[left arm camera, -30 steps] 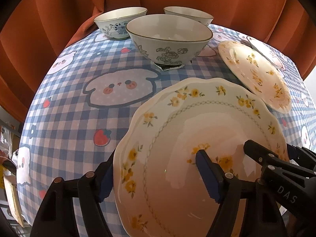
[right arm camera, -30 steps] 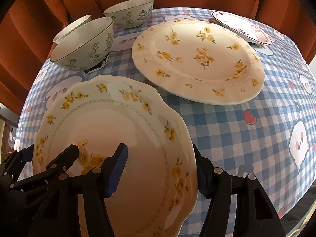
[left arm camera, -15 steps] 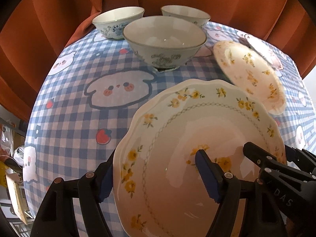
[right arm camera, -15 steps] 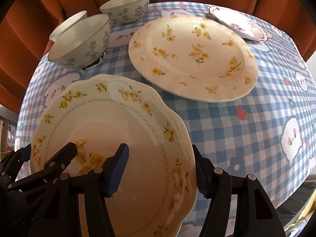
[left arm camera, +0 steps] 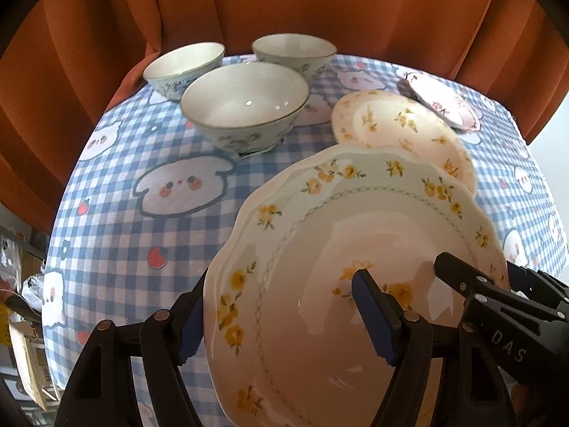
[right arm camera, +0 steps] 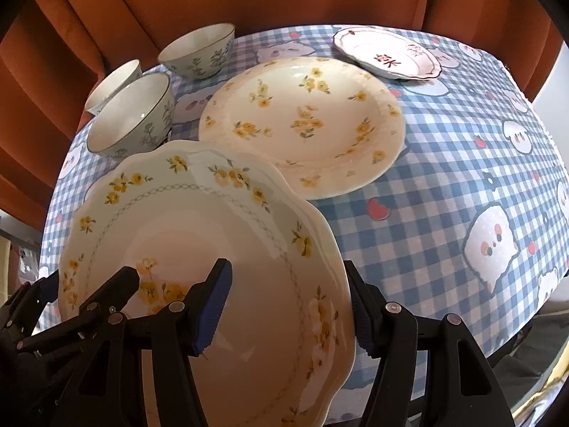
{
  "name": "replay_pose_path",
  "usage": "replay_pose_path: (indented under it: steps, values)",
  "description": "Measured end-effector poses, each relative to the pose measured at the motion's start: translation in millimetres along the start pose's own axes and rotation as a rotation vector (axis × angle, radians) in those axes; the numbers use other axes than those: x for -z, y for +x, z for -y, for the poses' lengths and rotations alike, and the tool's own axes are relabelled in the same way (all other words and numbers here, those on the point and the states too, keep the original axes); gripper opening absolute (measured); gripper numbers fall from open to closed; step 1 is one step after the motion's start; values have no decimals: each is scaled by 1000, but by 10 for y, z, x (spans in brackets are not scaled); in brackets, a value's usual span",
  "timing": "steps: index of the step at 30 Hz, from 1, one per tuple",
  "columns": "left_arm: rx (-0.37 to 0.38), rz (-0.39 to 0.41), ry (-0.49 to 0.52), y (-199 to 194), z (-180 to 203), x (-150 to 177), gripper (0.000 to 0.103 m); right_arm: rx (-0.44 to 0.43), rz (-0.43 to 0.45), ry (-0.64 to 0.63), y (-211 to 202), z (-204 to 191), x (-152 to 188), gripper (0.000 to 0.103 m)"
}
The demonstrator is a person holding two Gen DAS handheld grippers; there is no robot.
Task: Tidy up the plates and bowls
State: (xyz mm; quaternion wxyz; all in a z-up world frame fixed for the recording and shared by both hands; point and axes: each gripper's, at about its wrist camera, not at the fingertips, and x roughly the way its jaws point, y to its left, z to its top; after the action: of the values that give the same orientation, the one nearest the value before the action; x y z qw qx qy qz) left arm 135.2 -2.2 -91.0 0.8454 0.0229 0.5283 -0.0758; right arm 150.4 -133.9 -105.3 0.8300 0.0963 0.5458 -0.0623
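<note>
A scalloped white plate with yellow flowers is held off the table by both grippers. My left gripper is shut on its left rim. My right gripper is shut on its right rim. A round cream plate with yellow flowers lies flat on the table just beyond it. A small pink-trimmed plate lies at the far right. Three floral bowls stand upright at the far left.
The round table has a blue checked cloth with cartoon faces. An orange curtain hangs close behind it. The table edge drops away at the left and right.
Both grippers have raised the scalloped plate higher above the table. The table and the dishes on it now look farther below.
</note>
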Motion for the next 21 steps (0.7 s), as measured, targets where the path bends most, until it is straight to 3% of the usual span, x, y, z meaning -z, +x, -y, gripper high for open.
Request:
replay_pose_path:
  steps: [21]
  values:
    - [-6,30,-51,53,1290,-116,76,-3,32,-59,-213,1298,-348,66]
